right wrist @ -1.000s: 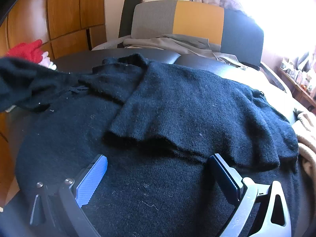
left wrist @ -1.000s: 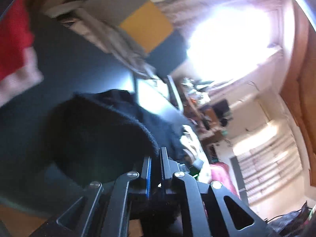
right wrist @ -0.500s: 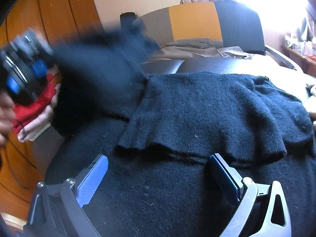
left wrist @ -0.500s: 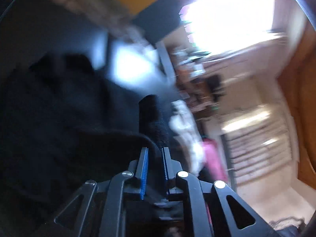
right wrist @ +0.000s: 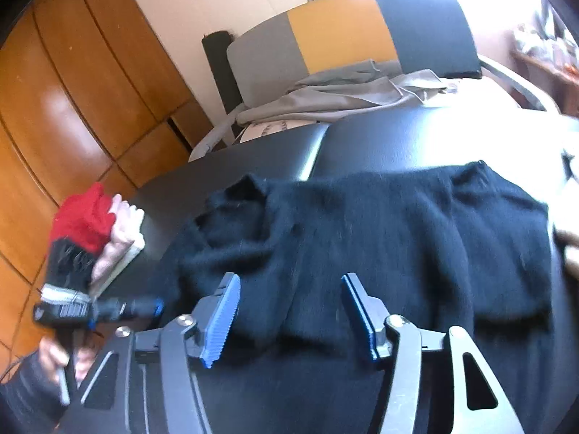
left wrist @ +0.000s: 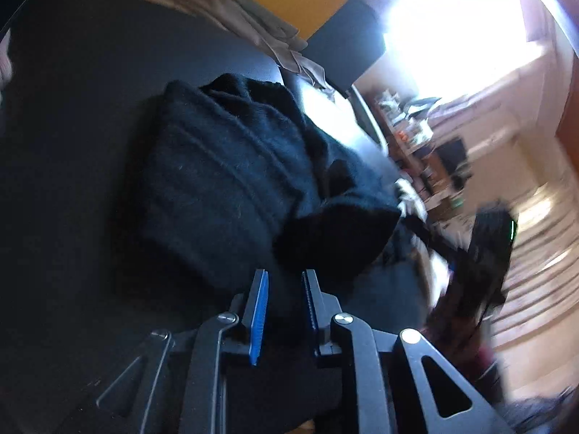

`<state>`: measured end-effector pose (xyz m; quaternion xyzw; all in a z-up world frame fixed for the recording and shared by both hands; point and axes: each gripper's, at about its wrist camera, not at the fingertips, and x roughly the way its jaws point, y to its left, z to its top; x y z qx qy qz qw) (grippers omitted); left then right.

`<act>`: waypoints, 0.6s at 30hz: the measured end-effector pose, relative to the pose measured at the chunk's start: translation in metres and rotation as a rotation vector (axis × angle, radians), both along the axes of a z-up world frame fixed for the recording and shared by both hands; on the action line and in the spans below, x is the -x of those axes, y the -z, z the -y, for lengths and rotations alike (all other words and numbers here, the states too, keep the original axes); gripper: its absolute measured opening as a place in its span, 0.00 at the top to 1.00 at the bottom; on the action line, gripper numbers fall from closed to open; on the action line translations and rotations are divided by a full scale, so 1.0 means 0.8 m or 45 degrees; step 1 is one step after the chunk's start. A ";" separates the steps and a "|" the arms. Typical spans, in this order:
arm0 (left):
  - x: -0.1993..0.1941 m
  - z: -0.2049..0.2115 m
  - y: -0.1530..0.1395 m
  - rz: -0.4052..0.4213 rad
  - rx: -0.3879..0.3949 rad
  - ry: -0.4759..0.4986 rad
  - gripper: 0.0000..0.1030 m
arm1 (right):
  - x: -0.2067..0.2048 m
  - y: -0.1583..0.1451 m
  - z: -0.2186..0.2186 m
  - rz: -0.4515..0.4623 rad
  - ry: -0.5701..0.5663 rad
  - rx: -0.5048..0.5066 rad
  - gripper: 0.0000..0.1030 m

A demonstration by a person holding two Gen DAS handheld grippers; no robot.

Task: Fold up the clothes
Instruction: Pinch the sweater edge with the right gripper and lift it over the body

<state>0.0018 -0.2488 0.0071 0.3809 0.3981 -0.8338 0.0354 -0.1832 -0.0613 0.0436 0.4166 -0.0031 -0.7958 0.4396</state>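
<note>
**Black sweater lies doubled on the dark table, with 2 grippers at its near edge**

The black sweater (right wrist: pixel 380 238) lies on the dark table (right wrist: pixel 416 137), folded over itself in layers, its collar toward the far left. The left gripper (left wrist: pixel 282 307) holds its 2 blue pads only slightly apart; dark knit sits between them, though I cannot tell whether they pinch it or merely straddle it. The right gripper (right wrist: pixel 289 311) hovers over the near hem with its fingers spread wide, holding nothing.

Risks, as I judge them: the thick knit could drag if the left gripper lifts while snagged, pulling the top layer askew. A loose flap could also slide off the stack.

Both views are blurred. The sweater's sleeves are hard to trace, black on black. The red garment (right wrist: pixel 85 217) at the table's left edge is partly hidden behind the other gripper.
</note>
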 end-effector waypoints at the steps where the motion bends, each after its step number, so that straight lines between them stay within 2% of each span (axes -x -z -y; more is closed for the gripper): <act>1: -0.004 -0.006 -0.002 0.009 0.040 0.013 0.81 | 0.008 0.003 0.014 0.010 -0.012 -0.023 0.60; 3: -0.016 -0.015 -0.004 0.015 0.095 0.045 0.81 | 0.019 0.011 0.032 0.035 -0.018 -0.054 0.66; 6: -0.024 -0.027 -0.003 0.034 0.152 0.085 0.80 | 0.033 0.024 0.056 0.076 -0.021 -0.095 0.66; 9: -0.030 -0.039 0.002 0.042 0.173 0.119 0.80 | 0.047 0.037 0.080 0.116 -0.024 -0.135 0.66; 12: -0.036 -0.041 0.006 0.036 0.155 0.127 0.80 | 0.042 0.042 0.095 0.103 -0.057 -0.192 0.66; 14: -0.040 -0.041 0.008 0.030 0.132 0.119 0.80 | 0.038 0.040 0.101 0.081 -0.077 -0.239 0.90; 15: -0.042 -0.041 0.008 0.024 0.126 0.112 0.80 | 0.036 0.038 0.102 0.073 -0.084 -0.256 0.93; 18: -0.051 -0.042 0.009 0.017 0.112 0.105 0.80 | 0.031 0.025 0.105 0.041 -0.097 -0.289 0.94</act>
